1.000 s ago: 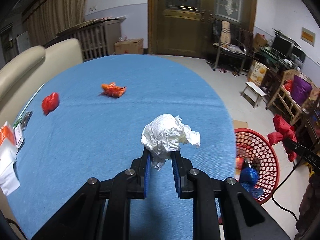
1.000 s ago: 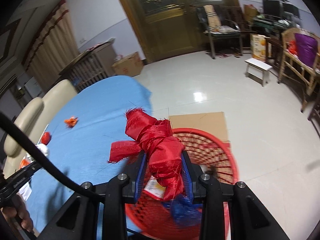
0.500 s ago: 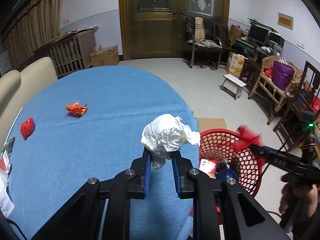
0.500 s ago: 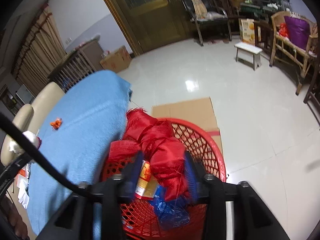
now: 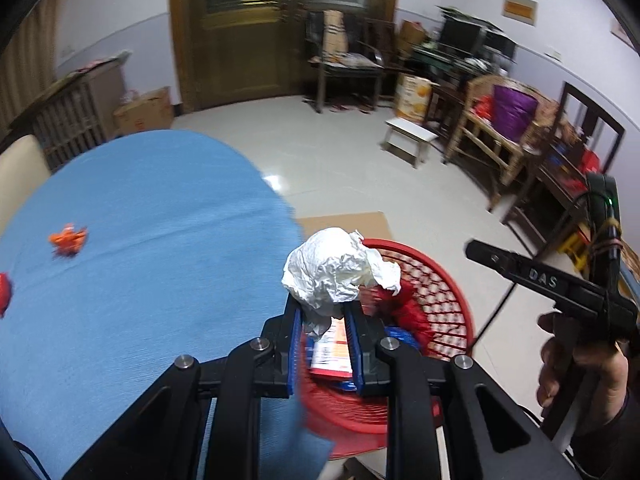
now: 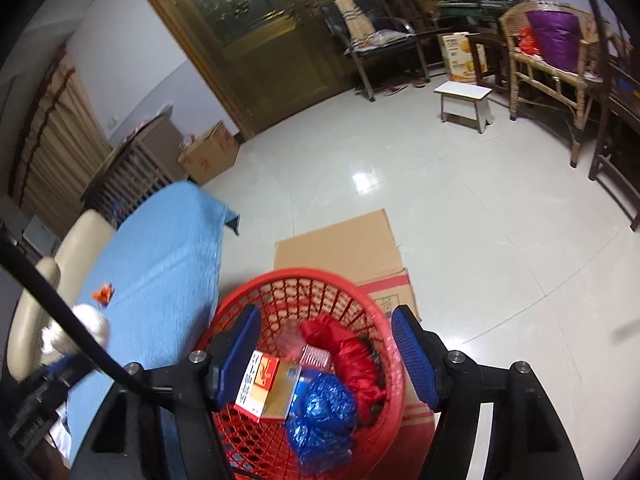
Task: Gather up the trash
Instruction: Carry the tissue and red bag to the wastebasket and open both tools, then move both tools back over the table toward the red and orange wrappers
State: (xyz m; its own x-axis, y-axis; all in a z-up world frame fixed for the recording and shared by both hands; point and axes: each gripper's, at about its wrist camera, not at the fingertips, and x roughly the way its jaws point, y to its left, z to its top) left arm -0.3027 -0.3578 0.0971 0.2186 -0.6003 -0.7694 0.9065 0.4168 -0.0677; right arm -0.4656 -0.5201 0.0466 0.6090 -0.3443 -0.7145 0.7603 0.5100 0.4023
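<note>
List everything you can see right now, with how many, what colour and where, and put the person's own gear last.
basket: 1, red, on the floor beside the table
red bag: 1, red, in the basket
blue bag: 1, blue, in the basket
box: 1, red, white and tan, in the basket
paper ball: 1, white, in the left tool
tablecloth: 1, blue, on the table
orange scrap: 1, on the tablecloth
cardboard: 1 flat sheet, brown, on the floor under the basket
stool: 1, white, farther out on the floor
left tool: shut on the paper ball
right tool: jaws just opened, nothing between them, over the basket
hand: 1, holding the right tool
</note>
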